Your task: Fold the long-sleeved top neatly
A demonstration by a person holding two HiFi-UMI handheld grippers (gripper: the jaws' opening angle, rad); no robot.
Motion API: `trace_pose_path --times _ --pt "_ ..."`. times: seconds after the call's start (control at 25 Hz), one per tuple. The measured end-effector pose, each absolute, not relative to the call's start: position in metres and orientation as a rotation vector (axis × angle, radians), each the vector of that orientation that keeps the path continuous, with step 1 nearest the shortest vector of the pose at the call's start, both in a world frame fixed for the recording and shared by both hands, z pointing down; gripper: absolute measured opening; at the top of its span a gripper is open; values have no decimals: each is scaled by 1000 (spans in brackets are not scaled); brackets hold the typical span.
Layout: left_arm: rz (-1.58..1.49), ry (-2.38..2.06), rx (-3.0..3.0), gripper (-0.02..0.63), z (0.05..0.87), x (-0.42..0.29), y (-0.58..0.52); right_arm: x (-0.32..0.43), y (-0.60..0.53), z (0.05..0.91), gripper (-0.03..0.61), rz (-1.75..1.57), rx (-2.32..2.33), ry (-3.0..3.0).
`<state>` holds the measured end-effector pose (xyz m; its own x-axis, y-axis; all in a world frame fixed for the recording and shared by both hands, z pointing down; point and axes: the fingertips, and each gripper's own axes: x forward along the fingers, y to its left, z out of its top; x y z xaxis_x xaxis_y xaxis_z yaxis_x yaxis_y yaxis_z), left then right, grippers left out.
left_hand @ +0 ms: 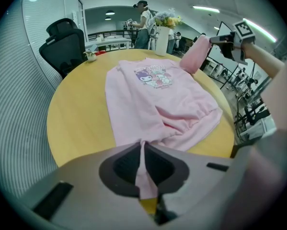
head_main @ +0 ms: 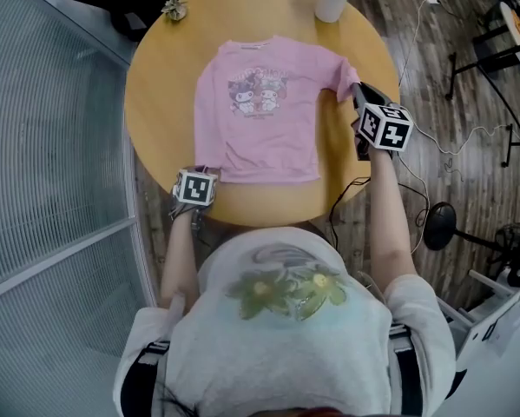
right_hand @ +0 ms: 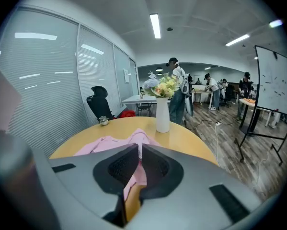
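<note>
Head view, nearest to me: my left gripper (head_main: 196, 174) is at the near edge of the round table (head_main: 160, 94), pointing steeply down; in the left gripper view its jaws are clenched on a thin fold of pink cloth, the near left corner of the hem (head_main: 268, 176), and the fabric bunches up toward the pinch; beyond that the pink top (head_main: 260, 120) lies flat and face up in the middle of the table, cartoon print (head_main: 258, 89) showing, neck toward the far side; further out on my right, the right gripper (head_main: 355, 92) is clamped shut on the sleeve (head_main: 339, 75), which the left gripper view shows raised off the tabletop; the right gripper view has pink cloth squeezed between its pads; past the top a white vase (head_main: 332, 1) of flowers stands near the far edge, a small plant (head_main: 174, 9) sits at the far left, and a black chair (left_hand: 64, 44) is behind the table
</note>
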<state>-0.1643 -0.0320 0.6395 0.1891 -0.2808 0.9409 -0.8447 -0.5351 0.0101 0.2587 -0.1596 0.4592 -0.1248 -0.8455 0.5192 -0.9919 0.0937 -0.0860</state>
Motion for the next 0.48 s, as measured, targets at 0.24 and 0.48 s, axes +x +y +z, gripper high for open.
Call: trace_pose_path --times 0.24,0.48 --pt "1231 -1004 1960 18 632 -162 -35 195 -183 454 34 597 1741 -2117" --pt "1173 -1020 1980 18 620 -179 -46 120 -198 450 34 609 1646 -2213"
